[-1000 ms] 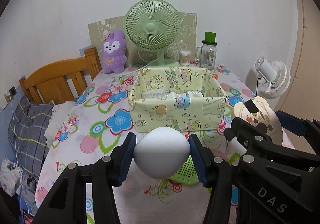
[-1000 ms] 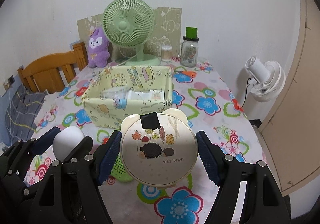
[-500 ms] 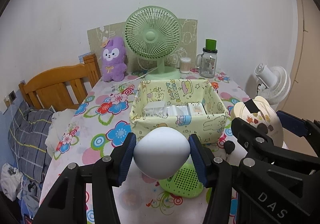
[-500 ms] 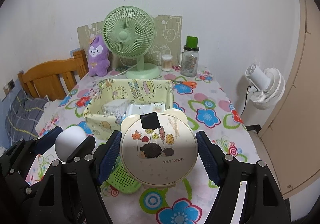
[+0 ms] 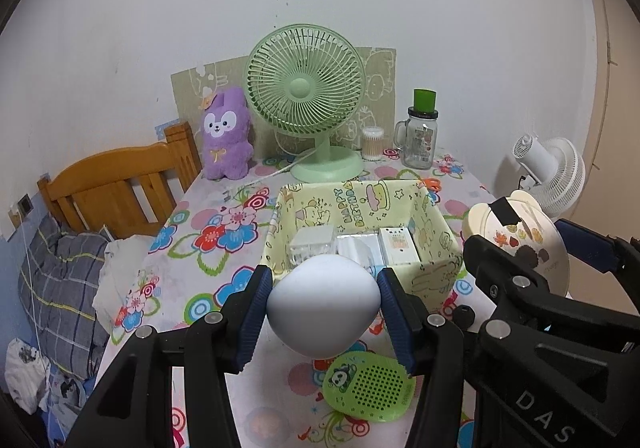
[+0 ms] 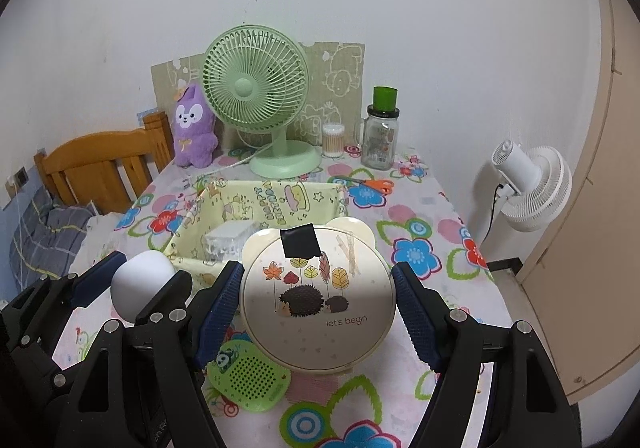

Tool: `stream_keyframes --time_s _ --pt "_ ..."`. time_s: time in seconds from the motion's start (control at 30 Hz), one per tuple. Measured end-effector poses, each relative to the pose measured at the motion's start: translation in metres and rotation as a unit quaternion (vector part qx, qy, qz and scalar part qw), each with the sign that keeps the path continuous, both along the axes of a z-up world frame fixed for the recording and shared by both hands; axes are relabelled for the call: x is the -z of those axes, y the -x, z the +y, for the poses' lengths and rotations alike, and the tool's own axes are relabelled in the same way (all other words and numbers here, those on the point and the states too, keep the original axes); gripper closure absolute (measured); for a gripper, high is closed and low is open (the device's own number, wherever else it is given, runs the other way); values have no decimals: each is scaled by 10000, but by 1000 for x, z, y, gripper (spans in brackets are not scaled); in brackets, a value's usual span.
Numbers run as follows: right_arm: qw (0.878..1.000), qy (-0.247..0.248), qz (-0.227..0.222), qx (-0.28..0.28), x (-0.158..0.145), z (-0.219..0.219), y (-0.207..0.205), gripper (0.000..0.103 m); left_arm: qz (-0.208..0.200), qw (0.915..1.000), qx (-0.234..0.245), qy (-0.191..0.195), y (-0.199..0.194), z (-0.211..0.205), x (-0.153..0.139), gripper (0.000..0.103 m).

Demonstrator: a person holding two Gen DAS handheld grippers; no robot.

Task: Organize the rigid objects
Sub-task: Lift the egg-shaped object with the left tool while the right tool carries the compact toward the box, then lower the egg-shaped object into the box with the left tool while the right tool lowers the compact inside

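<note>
White egg-shaped object (image 5: 323,306) clamped between the blue pads of the left tongs (image 5: 324,312), held above the flowered desk (image 5: 208,248) just in front of the yellow fabric box (image 5: 436,272). Round cream case with hedgehog print (image 6: 318,300) gripped by the right tongs (image 6: 318,312) alongside; a green perforated disc (image 6: 248,378) lies on the desk beneath both, and small white boxes (image 5: 394,246) sit inside the fabric box
</note>
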State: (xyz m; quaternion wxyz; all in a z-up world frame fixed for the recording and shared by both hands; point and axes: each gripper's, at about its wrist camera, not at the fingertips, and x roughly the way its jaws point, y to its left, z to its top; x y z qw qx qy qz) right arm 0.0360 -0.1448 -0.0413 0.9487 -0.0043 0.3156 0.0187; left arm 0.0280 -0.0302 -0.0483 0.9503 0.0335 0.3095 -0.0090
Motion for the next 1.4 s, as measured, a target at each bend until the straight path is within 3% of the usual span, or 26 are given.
stream_keyframes --time_s 0.83,1.03,1.4 --pt "10000 -54 -70 19 -5 8 -58 26 -2 10000 33 -80 -60 8 -3 47" --pt "9999 -111 -20 -54 -1 10 -75 26 88 9997 234 -43 -75 2 0 47" --pt "9996 -190 134 -166 14 20 -111 26 243 9996 86 -65 -104 7 12 47"
